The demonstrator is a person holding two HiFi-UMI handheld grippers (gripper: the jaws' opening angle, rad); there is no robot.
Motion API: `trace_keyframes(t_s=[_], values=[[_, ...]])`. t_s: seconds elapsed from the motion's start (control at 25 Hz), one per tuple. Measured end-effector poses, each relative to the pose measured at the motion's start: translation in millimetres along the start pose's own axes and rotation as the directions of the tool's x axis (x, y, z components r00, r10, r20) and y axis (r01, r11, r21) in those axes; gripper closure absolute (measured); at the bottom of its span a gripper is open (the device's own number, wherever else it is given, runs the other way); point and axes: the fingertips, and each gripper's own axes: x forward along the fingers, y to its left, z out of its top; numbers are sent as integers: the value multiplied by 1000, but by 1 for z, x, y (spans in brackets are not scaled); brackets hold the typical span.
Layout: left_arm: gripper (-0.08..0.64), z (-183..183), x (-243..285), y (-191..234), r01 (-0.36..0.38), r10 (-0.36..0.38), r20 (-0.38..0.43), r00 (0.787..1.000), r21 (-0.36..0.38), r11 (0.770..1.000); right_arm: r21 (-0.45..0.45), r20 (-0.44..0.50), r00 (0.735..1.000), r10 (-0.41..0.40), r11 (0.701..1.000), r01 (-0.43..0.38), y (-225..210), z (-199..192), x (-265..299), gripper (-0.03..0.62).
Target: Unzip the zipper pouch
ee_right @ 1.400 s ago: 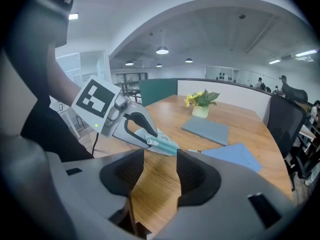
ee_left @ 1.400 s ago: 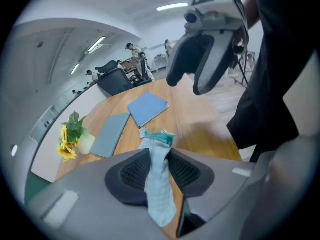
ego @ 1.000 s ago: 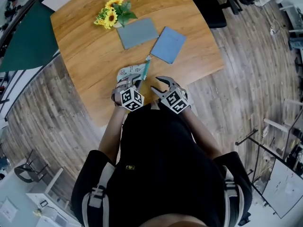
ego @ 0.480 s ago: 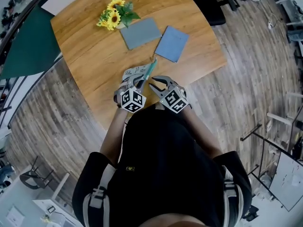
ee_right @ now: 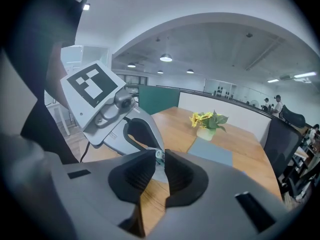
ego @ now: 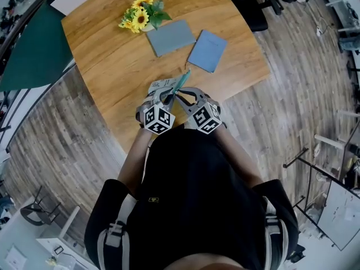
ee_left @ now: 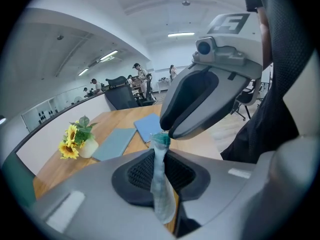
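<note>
My left tool (ego: 162,98) pinches the cloth edge of the pouch (ego: 160,86) at the near edge of the counter (ego: 112,66). My right tool (ego: 181,98) has just been closing its jaws on the zipper pull (ee_right: 158,154), caught only at their tips. So shallow a bite may slip off when I pull, or the cloth may slide out of the left tool.

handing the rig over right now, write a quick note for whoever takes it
Left gripper: shut on the pouch, holding it edge-up over the table, teal zipper end toward the other gripper.
Right gripper: its jaws have just been closing and now look pinched on the zipper pull.
Done: pouch gripped, pull caught.
Left: draw the pull along the zipper while the left gripper holds the pouch. No opening shows yet.
</note>
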Motion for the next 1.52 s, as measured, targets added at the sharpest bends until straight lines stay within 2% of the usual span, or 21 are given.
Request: trace_keyframes(t_s=[0.08, 0.28, 0.6, 0.88, 1.52], values=[[514, 2, -1, 2, -9, 9, 4, 1000, 0, 1000, -6, 10, 1000, 6, 1000, -6, 0, 4, -1, 554], [514, 1, -8, 9, -40, 40, 1, 999, 6, 999, 14, 47, 999, 22, 1000, -22, -5, 17, -3, 575], [514, -2, -18, 11, -75, 75, -10, 997, 11, 997, -2, 37, 999, 37, 999, -37, -4, 22, -3, 581], [514, -4, -20, 2, -68, 69, -15, 997, 43, 997, -19, 12, 999, 43, 999, -42, 3, 16, 1, 577], [513, -5, -22, -1, -65, 65, 15, 998, 11, 998, 61, -8, 1000, 4, 998, -4, -8, 6, 1, 584]])
